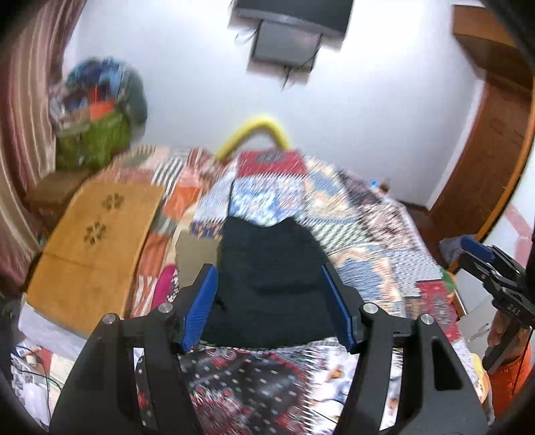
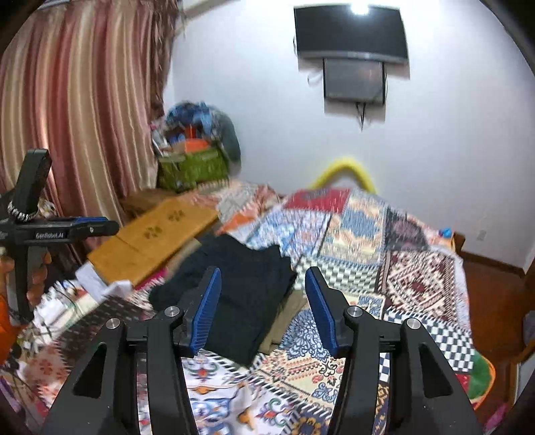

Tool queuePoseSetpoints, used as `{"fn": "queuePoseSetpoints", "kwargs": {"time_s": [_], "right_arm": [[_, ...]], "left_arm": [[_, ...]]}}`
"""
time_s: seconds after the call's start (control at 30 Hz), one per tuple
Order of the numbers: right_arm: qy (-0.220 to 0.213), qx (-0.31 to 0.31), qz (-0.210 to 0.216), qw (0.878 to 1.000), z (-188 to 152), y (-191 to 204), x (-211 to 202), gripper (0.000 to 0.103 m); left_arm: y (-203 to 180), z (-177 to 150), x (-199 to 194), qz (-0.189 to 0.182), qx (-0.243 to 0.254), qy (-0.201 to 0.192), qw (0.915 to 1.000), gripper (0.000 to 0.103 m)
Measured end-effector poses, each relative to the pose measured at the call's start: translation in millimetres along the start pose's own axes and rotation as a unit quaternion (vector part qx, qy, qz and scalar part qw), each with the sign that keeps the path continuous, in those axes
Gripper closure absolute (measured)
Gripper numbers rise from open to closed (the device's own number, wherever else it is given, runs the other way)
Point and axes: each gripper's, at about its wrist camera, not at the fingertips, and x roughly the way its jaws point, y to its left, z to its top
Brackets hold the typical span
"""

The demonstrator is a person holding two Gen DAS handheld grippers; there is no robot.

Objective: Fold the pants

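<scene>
Two tools, left tool (image 1: 267, 302) and right tool (image 2: 264, 308), gape empty above dark folded pants (image 2: 234, 294) on a patchwork bedspread (image 2: 384, 241).

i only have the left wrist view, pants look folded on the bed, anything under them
Observer: Yes. In the right wrist view a tan garment pokes out beneath the dark pants, on their right side.
Operator: right tongs holding anything
Observer: No. The right tongs stand open with nothing between the blue pads, above the patterned bedspread.
Operator: whats above the screen on the wall
Observer: A larger dark screen, fully visible, with a light glare on its top edge.
</scene>
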Motion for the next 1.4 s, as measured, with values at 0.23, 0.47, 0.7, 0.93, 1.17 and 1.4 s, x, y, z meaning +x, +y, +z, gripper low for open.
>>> {"fn": "queuePoseSetpoints", "kwargs": {"time_s": [0.23,0.47,0.7,0.93,1.17,1.4], "right_arm": [[-0.074,-0.006,0.008,0.997,8,27,-76,0.054],[-0.131,-0.006,0.019,0.991,2,55,-140,0.052],[-0.167,-0.004,0.015,0.986,-15,76,-175,0.043],[-0.19,0.012,0.003,0.982,-26,80,-187,0.02],[-0.202,0.028,-0.023,0.979,-33,82,-192,0.001],[-0.2,0.026,-0.036,0.979,-35,86,-191,0.001]], "left_arm": [[-62,-17,-113,-0.009,0.036,-0.098,0.9945,0.04],[-112,-48,-200,0.007,0.07,-0.181,0.981,0.033],[-142,-79,-246,0.016,0.081,-0.227,0.9704,0.021],[-161,-104,-267,0.034,0.089,-0.256,0.9619,0.002],[-159,-112,-272,0.028,0.074,-0.258,0.9629,0.0],[-155,-117,-274,0.022,0.06,-0.253,0.9653,0.0]]}}
